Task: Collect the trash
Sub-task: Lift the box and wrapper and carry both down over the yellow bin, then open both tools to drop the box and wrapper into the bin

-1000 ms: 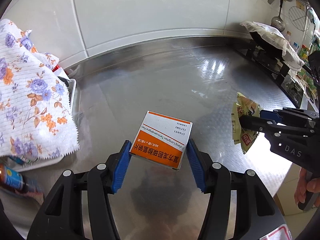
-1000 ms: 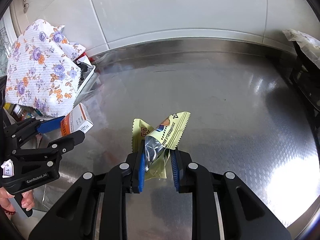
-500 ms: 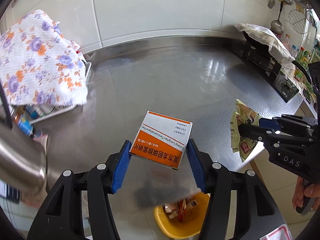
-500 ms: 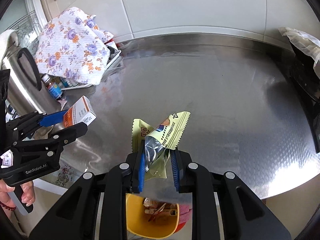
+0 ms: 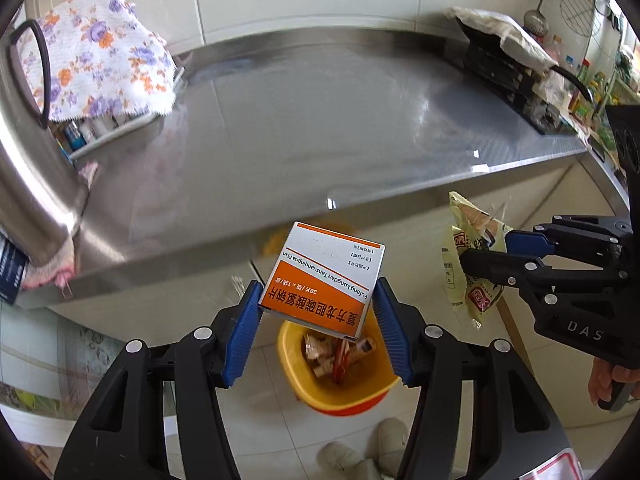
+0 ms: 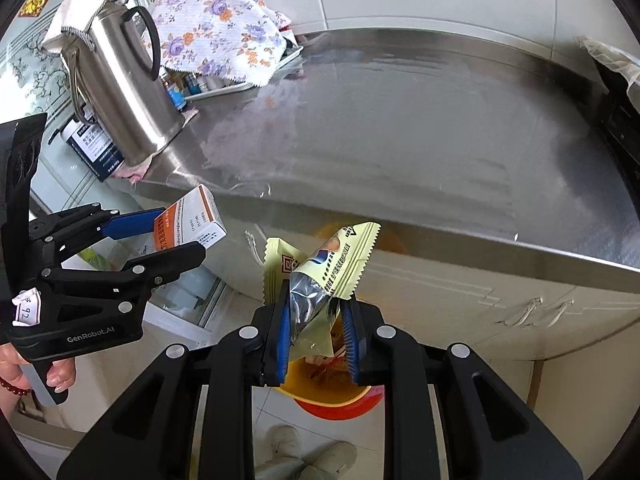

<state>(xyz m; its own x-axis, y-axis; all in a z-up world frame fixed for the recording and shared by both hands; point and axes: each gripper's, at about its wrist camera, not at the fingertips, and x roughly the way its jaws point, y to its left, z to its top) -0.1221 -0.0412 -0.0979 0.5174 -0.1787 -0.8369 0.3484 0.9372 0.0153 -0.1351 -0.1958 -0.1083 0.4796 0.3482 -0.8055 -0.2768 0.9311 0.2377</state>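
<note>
My left gripper (image 5: pixel 316 312) is shut on an orange and white medicine box (image 5: pixel 324 280), which also shows in the right wrist view (image 6: pixel 188 220). It holds the box in the air above a yellow bin (image 5: pixel 340 392) on the floor. My right gripper (image 6: pixel 316 320) is shut on a crumpled yellow snack wrapper (image 6: pixel 320 276), seen too in the left wrist view (image 5: pixel 468 256). It hangs over the same bin (image 6: pixel 332 400), which holds several bits of trash.
The steel counter (image 5: pixel 320 128) lies behind, its front edge just past the bin. A steel kettle (image 6: pixel 120 84), a floral cloth over a tray (image 6: pixel 220 36) and a dark bottle (image 6: pixel 94 148) stand at its left. A stove (image 5: pixel 508 72) stands at the right.
Both grippers have pulled back off the counter and lowered over the floor. The yellow bin has come into full view beneath them. The box and wrapper stay held.
</note>
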